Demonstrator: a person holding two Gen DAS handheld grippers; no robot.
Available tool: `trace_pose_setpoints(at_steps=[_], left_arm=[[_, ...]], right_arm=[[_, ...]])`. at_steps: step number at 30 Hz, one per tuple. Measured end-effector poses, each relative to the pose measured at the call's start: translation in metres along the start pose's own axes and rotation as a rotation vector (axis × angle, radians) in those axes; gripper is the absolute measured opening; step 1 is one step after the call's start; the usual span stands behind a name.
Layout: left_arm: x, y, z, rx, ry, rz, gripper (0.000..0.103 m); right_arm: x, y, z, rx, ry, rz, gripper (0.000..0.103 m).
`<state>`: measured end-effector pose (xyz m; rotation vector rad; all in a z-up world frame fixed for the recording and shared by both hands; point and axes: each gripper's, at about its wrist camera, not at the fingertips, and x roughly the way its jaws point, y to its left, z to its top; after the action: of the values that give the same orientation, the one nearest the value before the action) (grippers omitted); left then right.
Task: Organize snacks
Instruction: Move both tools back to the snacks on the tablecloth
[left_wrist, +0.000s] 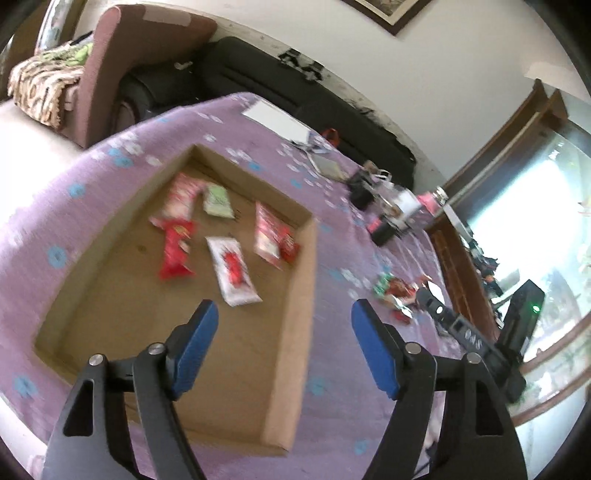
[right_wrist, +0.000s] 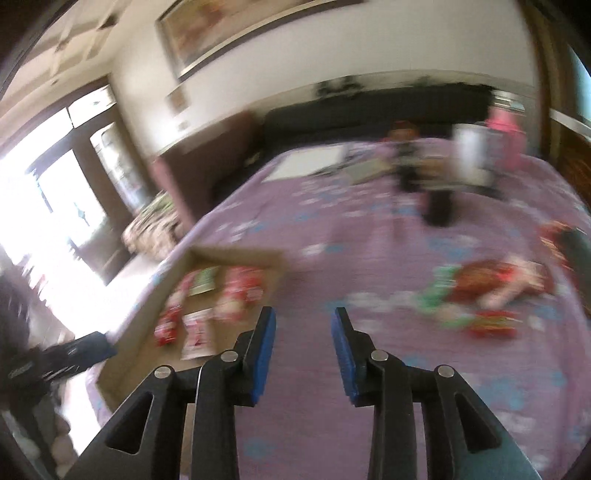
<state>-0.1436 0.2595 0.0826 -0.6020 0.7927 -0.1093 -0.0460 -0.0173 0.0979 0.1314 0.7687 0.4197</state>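
A shallow cardboard box (left_wrist: 295, 332) lies on a purple bedspread and holds several snack packets: a red one (left_wrist: 176, 248), a white-and-red one (left_wrist: 233, 269), a pink one (left_wrist: 267, 236) and a green one (left_wrist: 218, 201). My left gripper (left_wrist: 284, 314) is open and empty above the box's near right part. A loose pile of snack packets (left_wrist: 397, 291) lies right of the box; it also shows in the right wrist view (right_wrist: 480, 291). My right gripper (right_wrist: 303, 317) is open and empty above the bedspread between the box (right_wrist: 236, 254) and the pile. The right wrist view is blurred.
Black boxes, a jar and small items (left_wrist: 388, 206) stand at the far right of the bed. White paper (left_wrist: 277, 118) lies at the far edge. A brown armchair (left_wrist: 110, 55) and a black sofa (left_wrist: 295, 92) stand behind. Windows are to the right.
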Motion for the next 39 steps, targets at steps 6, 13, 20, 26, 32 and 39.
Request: trace_pose_setpoints(at_steps=[6, 13, 20, 26, 32, 39], left_arm=[[0.025, -0.027, -0.024, 0.059, 0.099, -0.036, 0.074], [0.031, -0.045, -0.035, 0.129, 0.124, -0.050, 0.074], [0.041, -0.042, -0.040, 0.117, 0.150, -0.032, 0.074], [0.043, -0.045, -0.045, 0.133, 0.168, -0.025, 0.074], [0.041, -0.043, -0.045, 0.138, 0.158, -0.020, 0.074], [0.050, -0.046, -0.052, 0.144, 0.186, -0.030, 0.074]], right_arm=[[-0.031, -0.104, -0.004, 0.169, -0.044, -0.173, 0.036], [-0.011, -0.154, -0.003, 0.264, -0.028, -0.230, 0.036], [0.032, -0.158, 0.027, 0.222, -0.009, -0.287, 0.036], [0.088, -0.147, 0.059, 0.115, 0.056, -0.399, 0.036], [0.126, -0.140, 0.052, 0.070, 0.181, -0.367, 0.033], [0.082, -0.109, 0.006, -0.013, 0.264, -0.140, 0.033]])
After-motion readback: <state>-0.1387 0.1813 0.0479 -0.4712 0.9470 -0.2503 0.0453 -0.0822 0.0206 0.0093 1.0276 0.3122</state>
